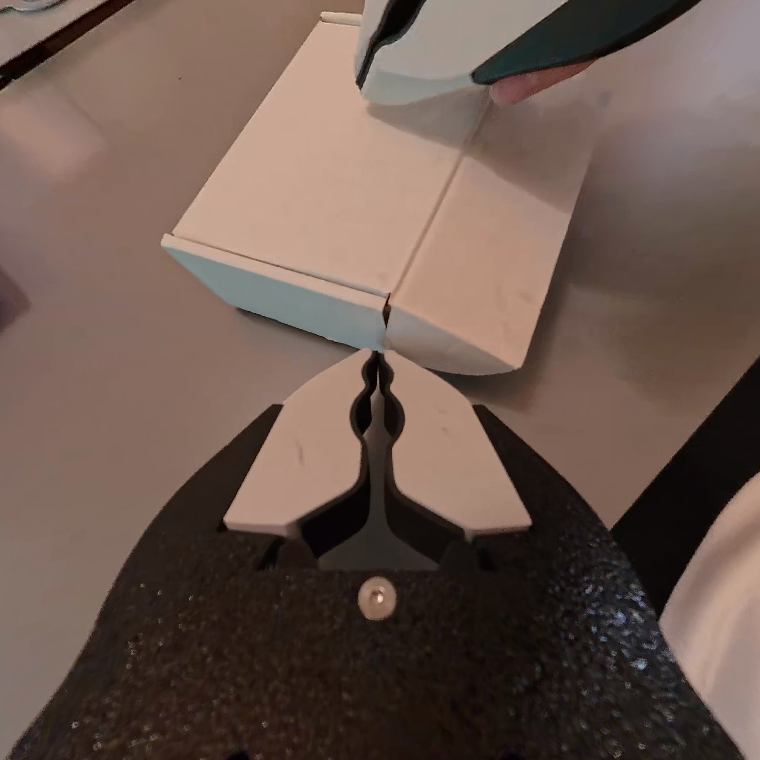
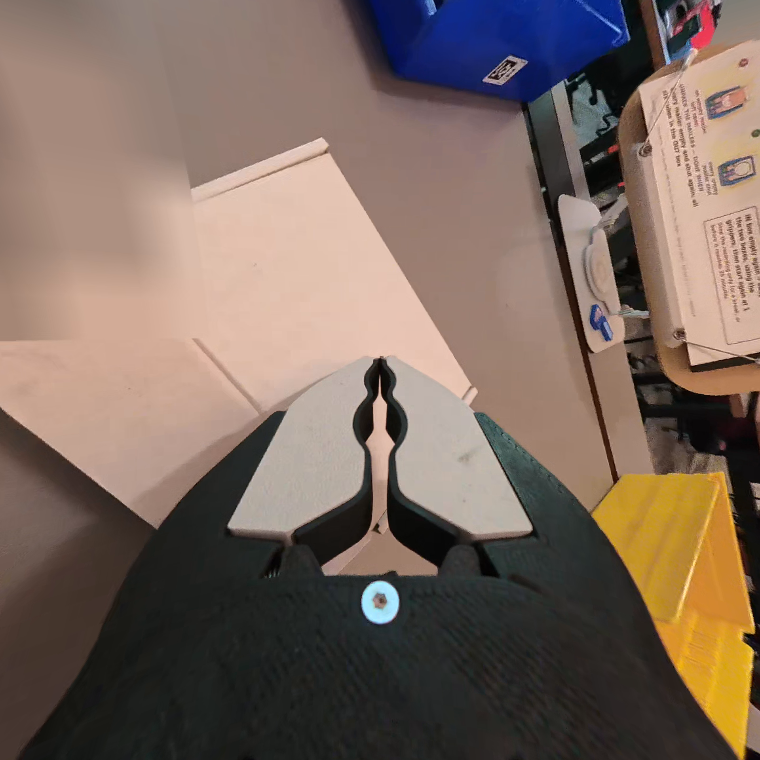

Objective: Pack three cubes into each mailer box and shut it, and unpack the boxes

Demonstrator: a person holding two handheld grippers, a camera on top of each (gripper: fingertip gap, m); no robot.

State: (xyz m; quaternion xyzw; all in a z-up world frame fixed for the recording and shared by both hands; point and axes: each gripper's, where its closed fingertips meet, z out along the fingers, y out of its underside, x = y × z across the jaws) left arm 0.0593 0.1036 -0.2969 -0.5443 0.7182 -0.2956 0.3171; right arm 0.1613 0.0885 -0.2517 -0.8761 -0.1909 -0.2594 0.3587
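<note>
The white mailer box (image 1: pixel 329 197) is being kept closed on the grey table (image 1: pixel 103 370), at 12 o'clock from the left gripper (image 1: pixel 377 362); the right gripper (image 2: pixel 381 364) is being held over its lid. Both grippers' jaws are being held together, empty.

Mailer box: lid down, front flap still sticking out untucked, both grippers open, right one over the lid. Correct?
One thing is off: both grippers are shut, not open. The left gripper in the left wrist view and the right gripper in the right wrist view each have their tips together on nothing. The rest holds: mailer box lid down, front flap untucked, right gripper over the lid.
</note>
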